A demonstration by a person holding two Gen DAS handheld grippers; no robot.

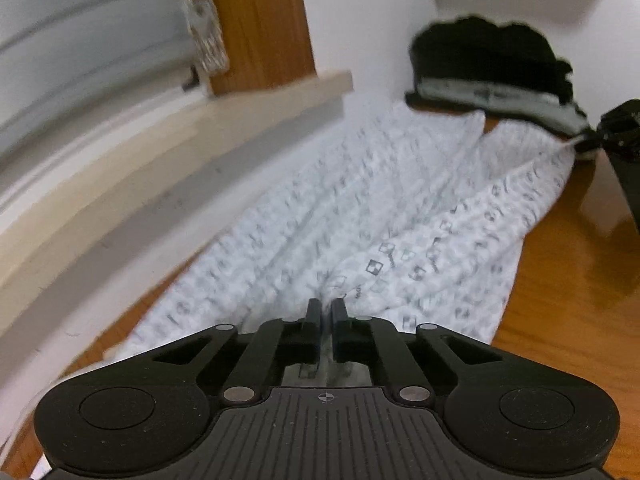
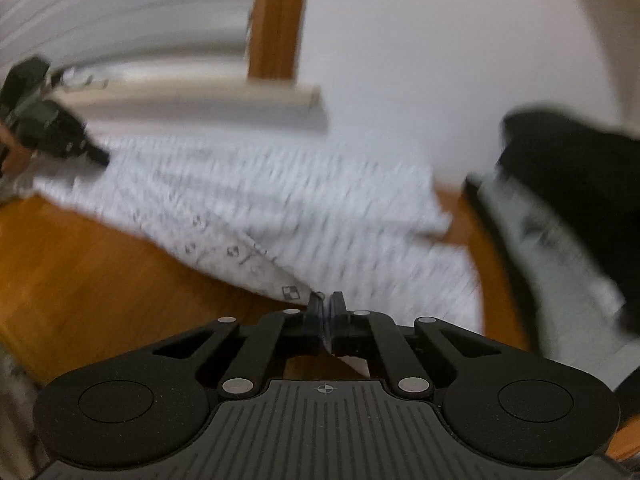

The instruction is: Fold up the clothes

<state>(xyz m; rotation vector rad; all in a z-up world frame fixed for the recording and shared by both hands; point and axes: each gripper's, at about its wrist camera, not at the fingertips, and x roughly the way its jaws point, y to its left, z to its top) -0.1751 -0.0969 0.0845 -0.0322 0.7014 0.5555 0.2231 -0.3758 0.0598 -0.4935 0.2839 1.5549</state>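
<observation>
— While the white printed garment sprawls across the wooden tabletop, what grips it?
— Left gripper and right gripper, jaws pinched on its edges; folded dark clothes at one o'clock.

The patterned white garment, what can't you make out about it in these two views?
- White garment: its type; near end hidden under the left gripper, left wrist view.
- Its print: smeared by motion blur, right wrist view.
- Fabric pinched by the right gripper: amount hidden by the fingers.
- Dark pile: contents blurred.
</observation>
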